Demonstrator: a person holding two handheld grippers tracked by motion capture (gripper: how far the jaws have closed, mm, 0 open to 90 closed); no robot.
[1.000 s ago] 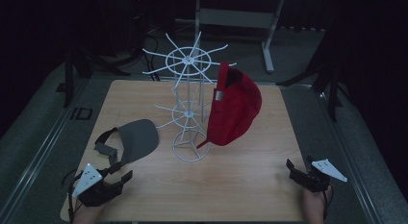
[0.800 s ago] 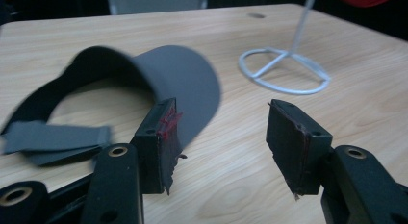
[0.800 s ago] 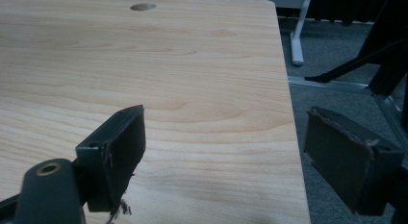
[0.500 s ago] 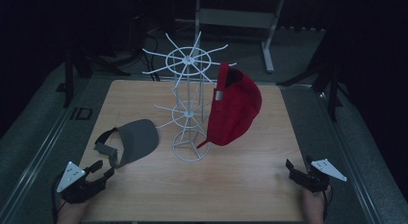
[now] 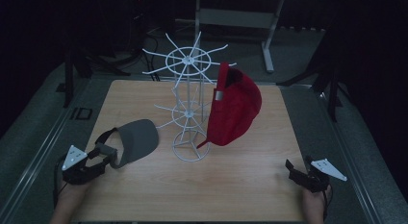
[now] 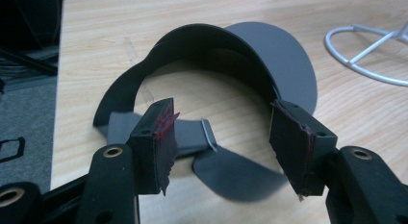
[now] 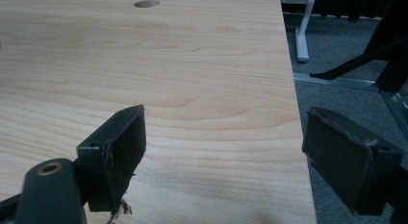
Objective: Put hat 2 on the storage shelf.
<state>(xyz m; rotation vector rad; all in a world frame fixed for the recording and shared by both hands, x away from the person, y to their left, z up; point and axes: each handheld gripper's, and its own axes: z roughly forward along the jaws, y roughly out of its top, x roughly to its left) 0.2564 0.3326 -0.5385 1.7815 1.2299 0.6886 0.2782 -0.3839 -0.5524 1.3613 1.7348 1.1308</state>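
High view shows a wooden table (image 5: 144, 94) with a white wire hat rack (image 5: 188, 108) standing near its middle. A red cap (image 5: 235, 108) hangs on the rack's right side. A grey visor (image 5: 133, 141) lies flat on the table just left of the rack's base. The left gripper (image 5: 105, 155) sits at the visor's rear strap (image 6: 190, 137), its jaws half open with the strap between them, not pinched. The right gripper (image 5: 291, 169) rests well right of the rack, jaws wide open and empty. The visor looks light and floppy; its stiffer brim edge (image 6: 284, 65) likely offers the firmest hold.
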